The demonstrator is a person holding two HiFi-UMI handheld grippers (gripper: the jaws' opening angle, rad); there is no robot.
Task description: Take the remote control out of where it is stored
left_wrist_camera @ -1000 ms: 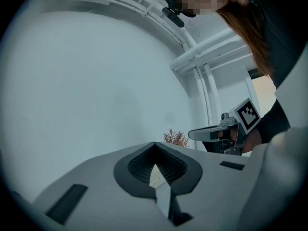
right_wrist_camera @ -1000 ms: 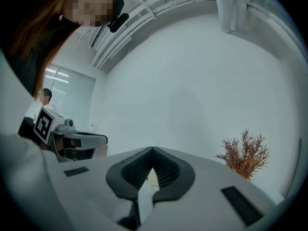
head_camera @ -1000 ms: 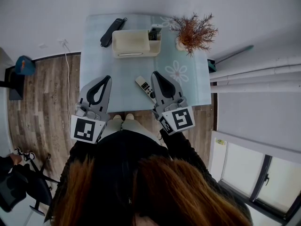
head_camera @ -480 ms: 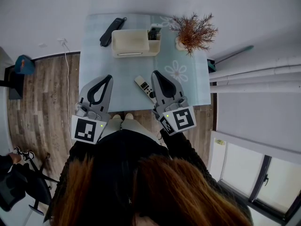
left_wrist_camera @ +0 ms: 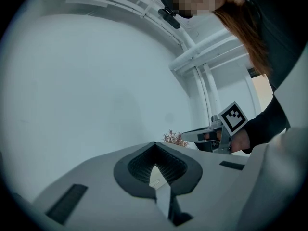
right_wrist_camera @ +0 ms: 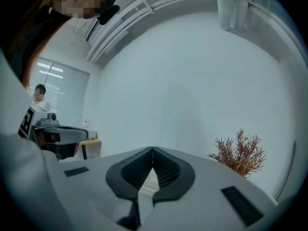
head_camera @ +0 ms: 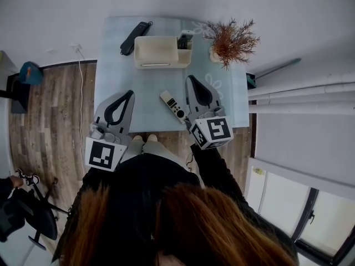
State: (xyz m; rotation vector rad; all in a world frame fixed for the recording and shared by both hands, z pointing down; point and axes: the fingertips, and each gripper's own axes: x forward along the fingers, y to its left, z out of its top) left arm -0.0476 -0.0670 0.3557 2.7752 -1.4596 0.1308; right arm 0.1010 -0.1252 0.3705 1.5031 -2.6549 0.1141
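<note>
At the far edge of the table the remote control stands on end in the right compartment of the cream box, ahead of the nearer right gripper; this one and the left gripper have their jaws closed, empty.

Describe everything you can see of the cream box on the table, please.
The cream box looks like plastic: rectangular, rounded corners, upright near the far edge of the pale blue table. A narrow compartment at its right end holds a dark remote control. Whether the large section is open or covered cannot be told. A black handset lies by its left rear corner, contact unclear.
</note>
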